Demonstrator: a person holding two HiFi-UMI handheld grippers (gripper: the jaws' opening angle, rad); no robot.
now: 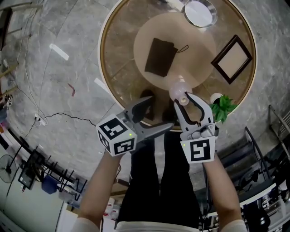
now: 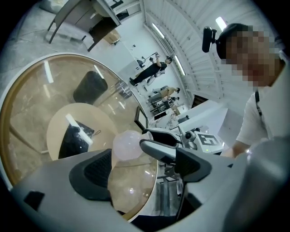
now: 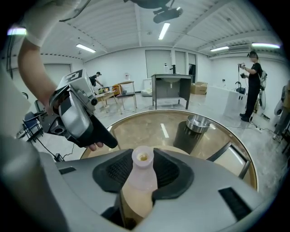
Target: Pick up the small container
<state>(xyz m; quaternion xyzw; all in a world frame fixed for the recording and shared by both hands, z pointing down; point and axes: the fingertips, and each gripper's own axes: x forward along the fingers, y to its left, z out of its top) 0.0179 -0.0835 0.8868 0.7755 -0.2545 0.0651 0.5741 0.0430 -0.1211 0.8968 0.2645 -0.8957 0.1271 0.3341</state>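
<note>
Pinching the small translucent pinkish bottle (image 3: 142,159), right tongs (image 3: 141,174) look set; lifting it off the round glass surface (image 1: 122,59) seemingly remains. Left tongs (image 2: 142,174) spread, empty.

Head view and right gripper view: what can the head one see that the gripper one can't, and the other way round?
Only the head view shows the dark pouch and the plant.
Only the right gripper view shows the ceiling lights, a metal bench and a person standing far back.
Both show the round table, the container clamped in the right gripper, the open left gripper and the metal bowl.
</note>
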